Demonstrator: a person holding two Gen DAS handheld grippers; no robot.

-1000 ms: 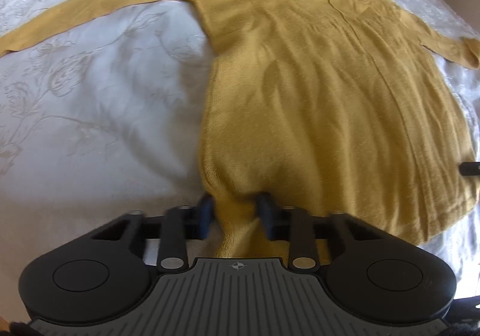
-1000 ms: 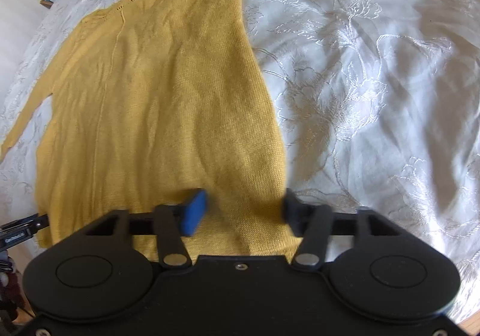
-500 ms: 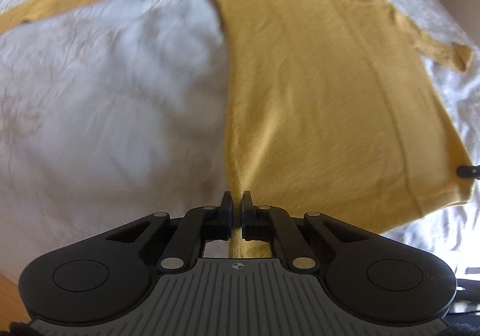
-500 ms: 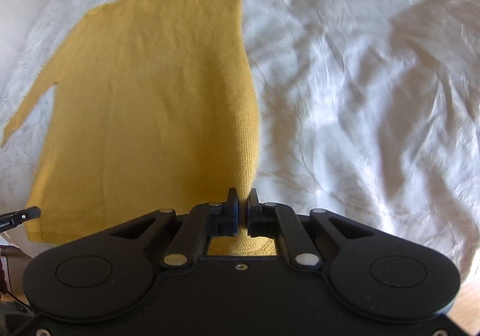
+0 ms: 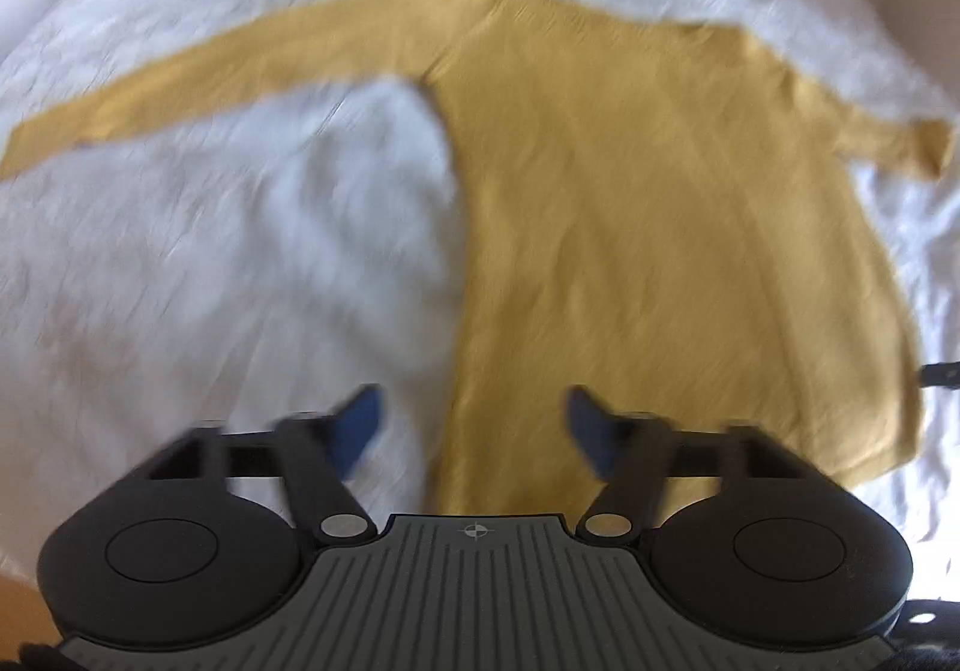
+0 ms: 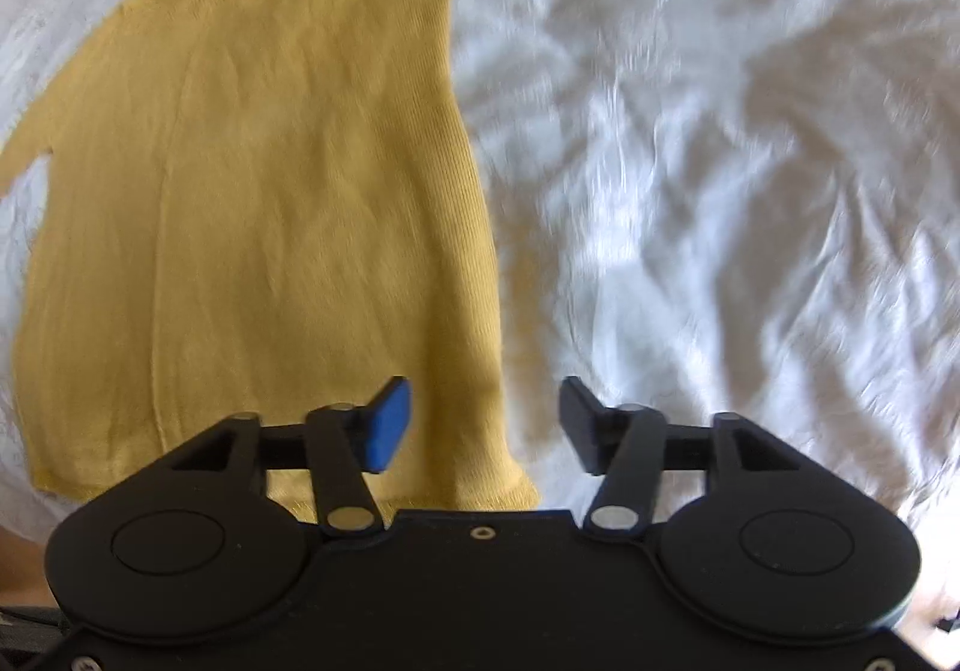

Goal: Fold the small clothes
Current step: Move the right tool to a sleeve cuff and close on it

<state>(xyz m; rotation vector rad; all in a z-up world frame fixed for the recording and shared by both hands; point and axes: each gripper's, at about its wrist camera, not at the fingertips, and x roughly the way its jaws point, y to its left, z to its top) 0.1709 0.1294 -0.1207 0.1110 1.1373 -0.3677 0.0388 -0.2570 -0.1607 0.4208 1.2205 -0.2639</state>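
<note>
Seemingly bare bedspread beside flat sweater

1 yellow sweater, 1 white bedspread, 2 hand-held grippers.

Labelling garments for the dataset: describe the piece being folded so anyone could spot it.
Start at the white embroidered bedspread. Spread flat on it lies the mustard-yellow knit sweater, long sleeves stretched out sideways. It is the only coloured item on the bed.

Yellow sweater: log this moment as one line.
stage: hem released | yellow sweater: flat on white bedspread | left gripper: opening, nothing held | right gripper: opening, nothing held
</note>
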